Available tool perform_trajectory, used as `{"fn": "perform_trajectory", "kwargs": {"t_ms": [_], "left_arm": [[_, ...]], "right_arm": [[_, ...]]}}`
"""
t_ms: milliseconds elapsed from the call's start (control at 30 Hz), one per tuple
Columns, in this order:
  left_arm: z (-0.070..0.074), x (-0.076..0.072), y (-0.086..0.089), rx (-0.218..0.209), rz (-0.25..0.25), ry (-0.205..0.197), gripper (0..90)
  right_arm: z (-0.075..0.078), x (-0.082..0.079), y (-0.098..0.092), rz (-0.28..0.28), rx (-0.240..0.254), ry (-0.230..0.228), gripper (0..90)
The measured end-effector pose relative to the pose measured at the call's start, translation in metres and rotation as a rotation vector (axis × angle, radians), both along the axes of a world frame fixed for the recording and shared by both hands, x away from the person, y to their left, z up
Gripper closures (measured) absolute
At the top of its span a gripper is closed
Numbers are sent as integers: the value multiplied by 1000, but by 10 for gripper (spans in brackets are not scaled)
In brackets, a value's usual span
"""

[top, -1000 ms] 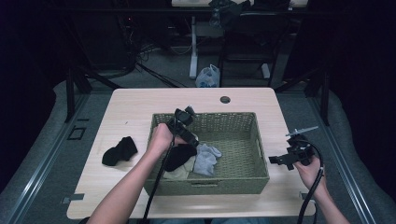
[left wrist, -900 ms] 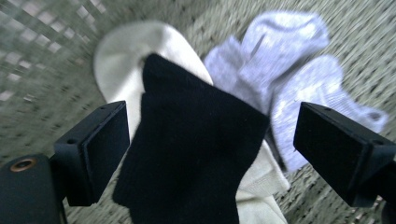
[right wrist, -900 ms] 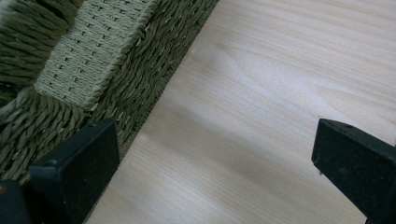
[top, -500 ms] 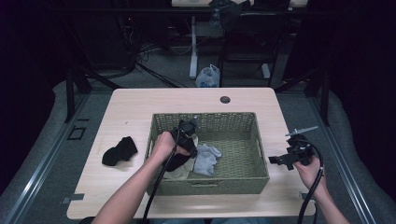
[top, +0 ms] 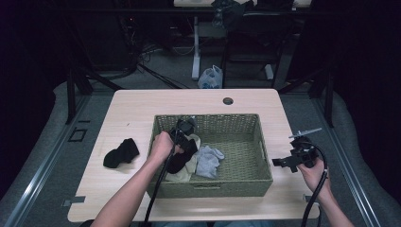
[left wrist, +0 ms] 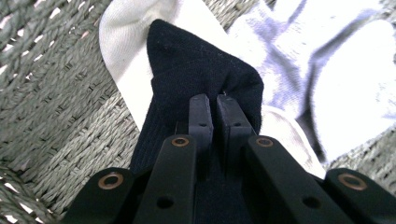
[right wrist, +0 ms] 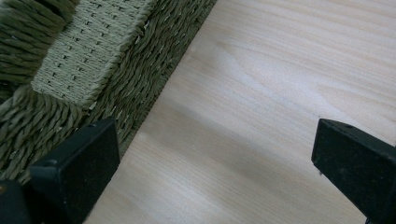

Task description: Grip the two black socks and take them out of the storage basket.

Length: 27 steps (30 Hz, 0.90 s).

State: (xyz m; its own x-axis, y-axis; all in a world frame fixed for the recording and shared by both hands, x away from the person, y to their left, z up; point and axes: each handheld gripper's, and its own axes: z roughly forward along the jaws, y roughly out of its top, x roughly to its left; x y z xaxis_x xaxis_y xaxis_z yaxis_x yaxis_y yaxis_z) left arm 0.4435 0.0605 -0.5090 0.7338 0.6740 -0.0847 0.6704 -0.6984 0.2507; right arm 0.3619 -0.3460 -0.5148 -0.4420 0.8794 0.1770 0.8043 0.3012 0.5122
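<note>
My left gripper (top: 185, 142) reaches down into the left part of the green woven basket (top: 255, 178). Its jaws have just closed and now pinch a fold of a black sock (left wrist: 196, 79), seen from above as the black sock (top: 182, 158). That sock lies on a cream sock (left wrist: 126, 42), with a pale grey-white sock (left wrist: 336, 70) beside it. My right gripper (top: 286, 162) hovers over bare table right of the basket, jaws wide apart, nothing between them (right wrist: 215, 158).
A second black sock (top: 121, 152) lies on the wooden table (top: 137, 109) left of the basket. A round cable hole (top: 228, 100) sits near the table's far edge. The basket's woven wall (right wrist: 70, 70) stands close to my right gripper.
My left gripper sank from above the basket's left rim down into it and shut on the black sock. The right hand kept still.
</note>
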Motion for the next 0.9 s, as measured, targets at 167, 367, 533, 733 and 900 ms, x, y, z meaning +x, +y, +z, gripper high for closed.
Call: {"fn": "perform_trajectory", "kwargs": {"t_ms": [167, 367, 533, 733, 900], "left_arm": [[17, -6, 7, -28, -4, -47, 863], [47, -18, 16, -56, -34, -115, 864], [69, -23, 25, -89, -42, -140, 863], [88, -23, 34, -116, -37, -158, 864], [103, -24, 37, -129, -40, -174, 864]], "right_arm": [[0, -1, 0, 0, -1, -4, 3], [0, 0, 1, 7, -2, 2, 3], [-1, 0, 1, 7, -3, 7, 4], [-1, 0, 1, 7, -3, 6, 3], [0, 0, 1, 4, -3, 10, 3]]}}
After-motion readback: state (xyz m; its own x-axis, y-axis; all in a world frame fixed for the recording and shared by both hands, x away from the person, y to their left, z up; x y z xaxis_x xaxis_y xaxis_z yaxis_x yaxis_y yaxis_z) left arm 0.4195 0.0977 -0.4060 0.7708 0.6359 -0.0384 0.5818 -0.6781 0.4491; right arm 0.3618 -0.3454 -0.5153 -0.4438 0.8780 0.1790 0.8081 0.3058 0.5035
